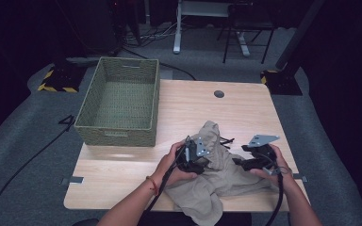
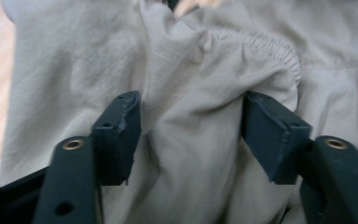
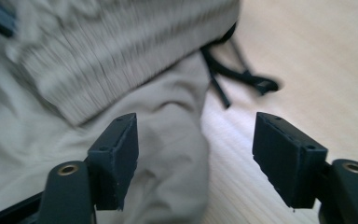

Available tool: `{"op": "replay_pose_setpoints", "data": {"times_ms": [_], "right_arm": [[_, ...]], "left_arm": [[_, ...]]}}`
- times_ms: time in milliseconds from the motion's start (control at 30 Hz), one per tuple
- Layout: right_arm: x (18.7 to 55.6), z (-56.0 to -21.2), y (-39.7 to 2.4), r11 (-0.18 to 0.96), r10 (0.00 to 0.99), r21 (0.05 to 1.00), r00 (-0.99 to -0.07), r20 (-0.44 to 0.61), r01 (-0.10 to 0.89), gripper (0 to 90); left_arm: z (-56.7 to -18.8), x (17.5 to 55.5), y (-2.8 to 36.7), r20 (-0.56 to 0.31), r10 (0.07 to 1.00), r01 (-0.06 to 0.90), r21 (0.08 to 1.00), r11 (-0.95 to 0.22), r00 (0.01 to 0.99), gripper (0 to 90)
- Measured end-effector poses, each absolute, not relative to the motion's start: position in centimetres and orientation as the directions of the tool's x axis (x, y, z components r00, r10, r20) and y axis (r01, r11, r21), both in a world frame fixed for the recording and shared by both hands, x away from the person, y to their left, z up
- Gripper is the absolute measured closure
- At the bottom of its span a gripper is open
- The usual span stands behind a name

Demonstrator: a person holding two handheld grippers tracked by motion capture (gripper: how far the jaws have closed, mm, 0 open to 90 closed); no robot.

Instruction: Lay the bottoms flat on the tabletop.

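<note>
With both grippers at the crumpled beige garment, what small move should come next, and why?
Probably close the left gripper on the fold of the crumpled beige fabric garment bulging between its open jaws by the elastic waistband. The right gripper is open too, straddling the garment's edge and bare light wooden table, so nothing is gripped yet.

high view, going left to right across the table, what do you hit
basket → left gripper → beige garment → black drawstring → right gripper
</note>
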State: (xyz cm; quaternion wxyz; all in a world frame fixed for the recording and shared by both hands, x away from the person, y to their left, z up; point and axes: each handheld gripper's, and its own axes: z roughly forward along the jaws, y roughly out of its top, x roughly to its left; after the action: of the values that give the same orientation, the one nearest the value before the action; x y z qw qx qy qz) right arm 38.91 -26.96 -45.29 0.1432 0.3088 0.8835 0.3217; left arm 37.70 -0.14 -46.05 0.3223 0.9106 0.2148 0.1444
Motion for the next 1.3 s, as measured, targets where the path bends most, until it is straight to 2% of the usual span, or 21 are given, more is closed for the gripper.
{"op": "replay_pose_setpoints", "data": {"times_ms": [67,167,200,300,333,467,533,633,733,800,1033,1100,1133,1167,1200,1300], "right_arm": [[39.3,-46.6,-26.2,0.632,0.622,0.615,-0.782,-0.041,0.471,29.5],[39.0,-48.0,-25.4,0.659,0.594,0.587,-0.804,-0.024,0.470,33.9],[39.0,-48.0,-25.4,0.659,0.594,0.587,-0.804,-0.024,0.470,33.9],[38.8,-48.1,-25.4,0.662,0.571,0.594,-0.821,-0.003,0.458,48.5],[38.8,-48.1,-25.5,0.660,0.562,0.597,-0.827,0.011,0.456,54.0],[38.9,-48.1,-25.9,0.639,0.561,0.617,-0.827,0.035,0.459,78.3],[38.9,-47.9,-26.3,0.628,0.591,0.626,-0.807,0.003,0.462,83.3],[38.8,-46.5,-27.6,0.561,0.668,0.685,-0.743,-0.043,0.465,85.0],[38.7,-44.9,-28.8,0.507,0.715,0.734,-0.696,-0.065,0.452,85.5],[38.4,-43.8,-29.6,0.484,0.744,0.762,-0.661,-0.099,0.430,85.8],[37.2,-42.1,-31.3,0.448,0.779,0.805,-0.612,-0.136,0.390,85.8],[36.3,-42.2,-30.6,0.491,0.750,0.790,-0.640,-0.167,0.368,85.8],[36.3,-42.2,-30.6,0.491,0.750,0.790,-0.640,-0.167,0.368,85.8],[36.0,-42.3,-30.3,0.507,0.737,0.783,-0.652,-0.178,0.359,85.8],[35.6,-42.4,-29.8,0.526,0.718,0.778,-0.670,-0.190,0.344,85.6],[34.5,-42.9,-28.5,0.572,0.656,0.755,-0.731,-0.187,0.321,84.6]], "left_arm": [[-46.7,38.0,-0.3,0.137,0.478,0.299,0.625,-0.721,0.867,46.8],[-47.5,38.5,-0.3,0.131,0.466,0.310,0.587,-0.748,0.875,61.4],[-47.5,38.6,-0.3,0.130,0.464,0.309,0.587,-0.748,0.876,61.4],[-47.5,38.8,-0.2,0.109,0.444,0.303,0.585,-0.752,0.890,79.3],[-47.4,39.0,-0.2,0.097,0.438,0.307,0.581,-0.754,0.894,82.4],[-45.9,39.1,0.5,0.109,0.445,0.284,0.632,-0.721,0.889,85.9],[-44.4,39.1,1.3,0.113,0.458,0.273,0.670,-0.690,0.882,86.1],[-41.4,39.0,3.3,0.147,0.523,0.251,0.749,-0.613,0.840,86.3],[-40.0,39.1,4.6,0.144,0.558,0.251,0.782,-0.571,0.817,86.3],[-38.7,39.7,6.6,0.089,0.607,0.284,0.824,-0.490,0.790,86.3],[-39.4,39.7,8.6,0.040,0.653,0.349,0.819,-0.455,0.757,83.7],[-40.0,39.7,8.9,0.040,0.677,0.375,0.807,-0.455,0.735,71.1],[-40.1,39.7,9.1,0.048,0.688,0.381,0.804,-0.457,0.724,71.1],[-40.2,39.6,9.3,0.048,0.702,0.388,0.805,-0.448,0.711,64.2],[-40.3,39.4,9.4,0.028,0.695,0.389,0.812,-0.435,0.719,55.7],[-40.6,38.0,9.2,0.046,0.641,0.329,0.829,-0.452,0.766,41.2]]}}
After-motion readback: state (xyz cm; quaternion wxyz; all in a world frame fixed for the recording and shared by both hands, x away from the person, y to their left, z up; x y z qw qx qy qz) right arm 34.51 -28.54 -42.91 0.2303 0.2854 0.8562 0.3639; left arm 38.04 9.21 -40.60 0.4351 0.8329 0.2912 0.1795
